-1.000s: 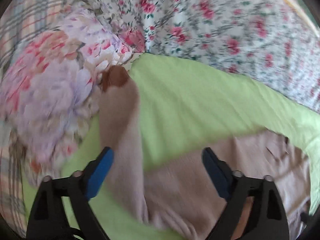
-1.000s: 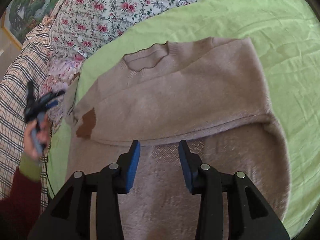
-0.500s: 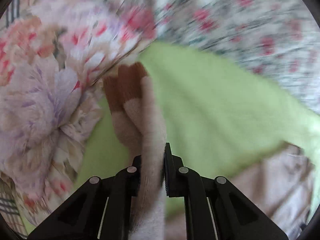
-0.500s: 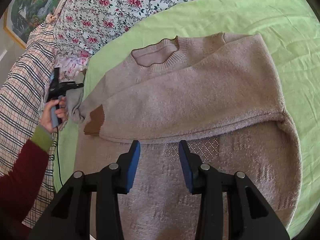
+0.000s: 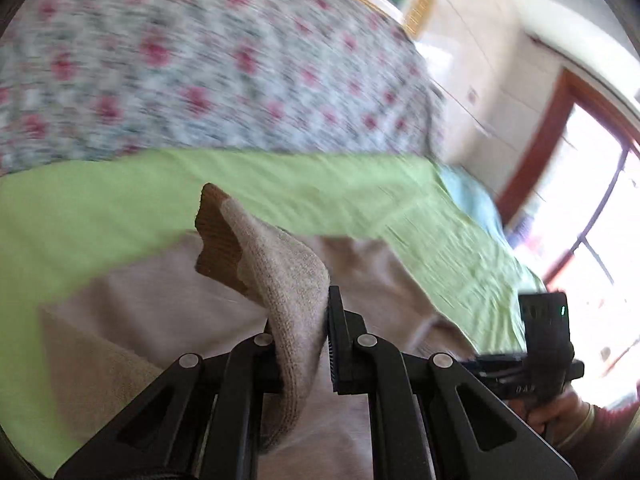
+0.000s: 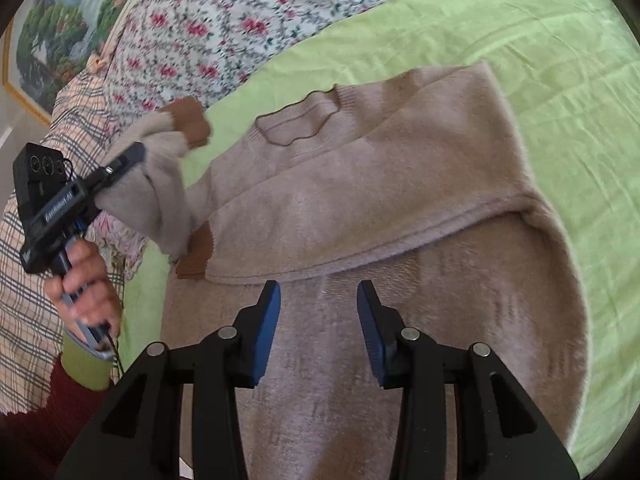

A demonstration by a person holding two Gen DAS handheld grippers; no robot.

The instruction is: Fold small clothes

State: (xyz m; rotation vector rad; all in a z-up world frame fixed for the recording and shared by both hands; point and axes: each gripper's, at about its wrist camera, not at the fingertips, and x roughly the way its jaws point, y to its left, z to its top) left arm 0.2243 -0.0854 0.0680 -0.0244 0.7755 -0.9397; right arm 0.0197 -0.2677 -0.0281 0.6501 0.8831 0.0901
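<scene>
A sweater (image 6: 360,208) lies on the sheet (image 6: 540,60) beneath my right gripper (image 6: 319,312); its sleeve (image 6: 160,184) hangs off to the left, with a quilt (image 6: 248,16) beyond.

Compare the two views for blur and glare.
Left wrist view: the floral quilt and light green sheet are motion-smeared, the window is blown out white, yet the left gripper and clamped beige knitted sleeve stay sharp. Right wrist view: evenly lit, largely sharp, with fisheye bending at the edges.

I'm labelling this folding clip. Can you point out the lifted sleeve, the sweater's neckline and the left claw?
lifted sleeve (image 6: 160,184), right wrist view, on its beige knit.
neckline (image 6: 296,124), right wrist view, inside the collar opening.
left claw (image 5: 326,344), left wrist view, between fingertips.
</scene>
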